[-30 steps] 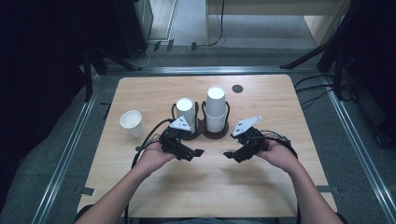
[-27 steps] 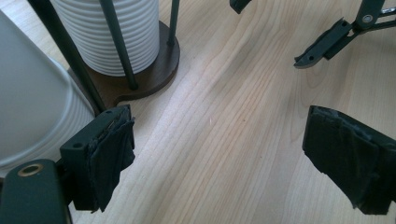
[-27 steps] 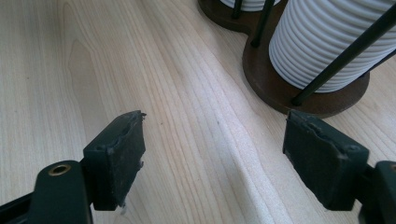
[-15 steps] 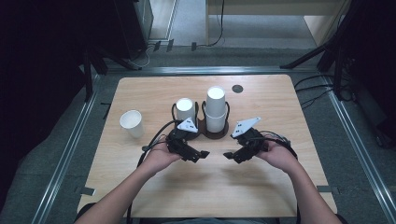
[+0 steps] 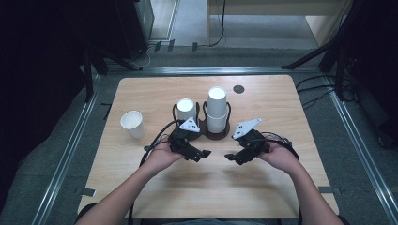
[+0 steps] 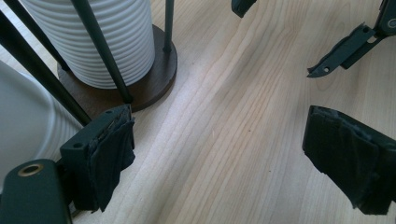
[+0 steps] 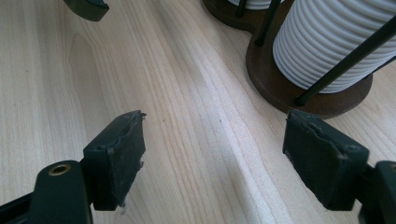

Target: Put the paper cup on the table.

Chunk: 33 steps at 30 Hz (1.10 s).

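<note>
A pale wooden table [image 5: 291, 117] stands on grey floor [image 5: 187, 21], both grippers [image 5: 204, 153] [image 5: 230, 157] spread wide, holding nothing.

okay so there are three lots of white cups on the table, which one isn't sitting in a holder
The single cup at the table's left side. It stands alone on the bare wood, while the short stack and tall stack each sit in dark wire-framed holders.

Table [image 5: 281, 108] — one, pale wood.
Cup holders, round dark base with thin black uprights — two, side by side: left holder [image 5: 199, 134], right holder [image 5: 225, 133].
Stacks of white ribbed cups — two, one per holder: shorter stack [image 5: 186, 109], taller stack [image 5: 217, 108]; cups per stack too fine to count.
Loose white cup [image 5: 132, 123] — one.
Small dark disc [image 5: 239, 88] — one, possibly a hole.
Grippers — two: left gripper [image 5: 204, 153], right gripper [image 5: 229, 157].
</note>
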Each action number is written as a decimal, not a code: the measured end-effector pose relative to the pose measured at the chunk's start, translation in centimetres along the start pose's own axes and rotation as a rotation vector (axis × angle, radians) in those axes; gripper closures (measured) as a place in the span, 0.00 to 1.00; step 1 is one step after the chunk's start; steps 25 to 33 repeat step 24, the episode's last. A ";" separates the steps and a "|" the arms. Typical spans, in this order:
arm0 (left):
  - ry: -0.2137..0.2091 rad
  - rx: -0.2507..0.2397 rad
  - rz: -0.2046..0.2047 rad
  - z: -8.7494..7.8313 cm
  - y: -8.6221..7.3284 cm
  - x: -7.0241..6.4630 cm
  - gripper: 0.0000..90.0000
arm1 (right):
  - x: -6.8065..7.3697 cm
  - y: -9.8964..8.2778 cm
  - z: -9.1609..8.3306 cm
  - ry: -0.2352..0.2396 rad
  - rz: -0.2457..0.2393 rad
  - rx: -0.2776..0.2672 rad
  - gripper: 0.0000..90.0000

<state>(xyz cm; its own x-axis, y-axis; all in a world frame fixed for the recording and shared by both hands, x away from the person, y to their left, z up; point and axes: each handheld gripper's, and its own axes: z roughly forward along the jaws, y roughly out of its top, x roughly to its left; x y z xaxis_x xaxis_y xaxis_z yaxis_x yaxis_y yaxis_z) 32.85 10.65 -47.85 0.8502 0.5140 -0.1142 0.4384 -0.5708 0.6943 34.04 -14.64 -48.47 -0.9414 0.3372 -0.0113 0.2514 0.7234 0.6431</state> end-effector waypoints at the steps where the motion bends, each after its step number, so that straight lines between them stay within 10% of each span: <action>1: 0.000 0.001 0.001 0.0 0.0 -0.1 0.11 | 0.0 0.0 0.0 0.003 0.001 0.002 0.23; 33: 0.004 0.033 0.021 0.5 -0.2 0.0 0.10 | 0.1 0.0 0.1 0.004 -0.016 0.009 0.23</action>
